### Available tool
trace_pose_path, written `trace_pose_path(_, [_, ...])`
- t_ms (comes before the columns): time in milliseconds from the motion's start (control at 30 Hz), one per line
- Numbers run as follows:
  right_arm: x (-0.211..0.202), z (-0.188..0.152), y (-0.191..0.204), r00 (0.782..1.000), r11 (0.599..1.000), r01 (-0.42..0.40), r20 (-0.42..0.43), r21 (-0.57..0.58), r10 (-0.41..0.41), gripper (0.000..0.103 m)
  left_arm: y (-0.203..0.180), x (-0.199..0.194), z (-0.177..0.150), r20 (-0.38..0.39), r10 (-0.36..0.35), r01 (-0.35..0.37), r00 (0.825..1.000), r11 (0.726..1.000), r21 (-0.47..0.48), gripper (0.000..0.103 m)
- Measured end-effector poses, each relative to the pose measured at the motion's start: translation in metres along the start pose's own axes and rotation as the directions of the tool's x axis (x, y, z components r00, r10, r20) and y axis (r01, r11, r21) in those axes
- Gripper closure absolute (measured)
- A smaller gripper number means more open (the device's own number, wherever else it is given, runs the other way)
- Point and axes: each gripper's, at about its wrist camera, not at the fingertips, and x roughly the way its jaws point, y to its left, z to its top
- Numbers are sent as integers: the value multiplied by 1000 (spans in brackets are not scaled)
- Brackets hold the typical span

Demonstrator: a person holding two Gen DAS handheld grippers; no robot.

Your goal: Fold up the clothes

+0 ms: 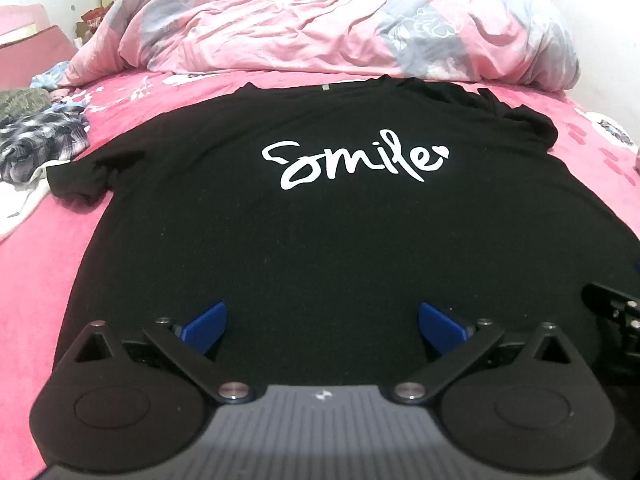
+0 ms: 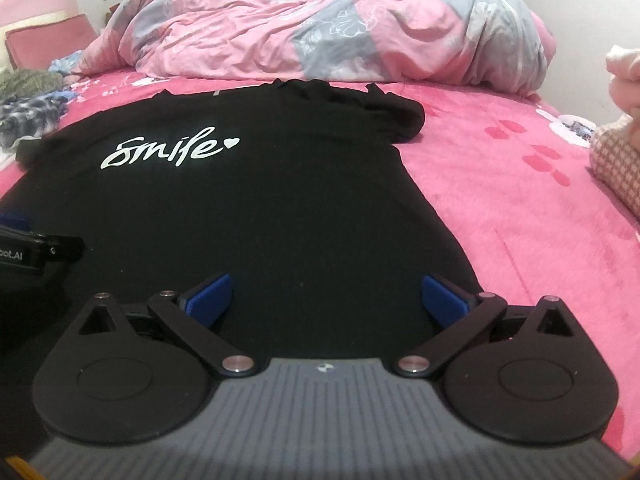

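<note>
A black T-shirt [image 1: 320,240] with a white "Smile" print [image 1: 352,162] lies face up on the pink bed sheet [image 1: 36,280], collar at the far end. Its left sleeve [image 1: 76,178] is spread out and its right sleeve [image 2: 400,120] is bunched up. My left gripper [image 1: 324,322] hovers open over the shirt's near hem area, its blue pads wide apart with only the flat cloth beneath. My right gripper [image 2: 326,294] is open the same way over the shirt's [image 2: 240,208] near right part, close to the side edge. Each gripper shows at the edge of the other's view.
A crumpled pink and grey duvet [image 1: 320,20] is heaped behind the shirt. A pile of plaid and patterned clothes [image 1: 36,140] lies at the left edge of the bed. A checked cloth [image 2: 616,164] sits at the right. Bare pink sheet [image 2: 520,208] stretches right of the shirt.
</note>
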Motion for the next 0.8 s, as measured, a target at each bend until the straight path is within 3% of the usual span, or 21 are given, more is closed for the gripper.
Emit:
trace_pose_path(667, [1, -1, -4, 1000, 999, -15, -2, 42, 15, 1, -1, 0, 3, -24, 11, -12, 1000, 1000, -12, 0])
trace_pose_path(800, [-2, -1, -7, 999, 999, -33, 14, 24, 33, 1, -4, -8, 9, 13, 16, -16, 1000, 1000, 13, 0])
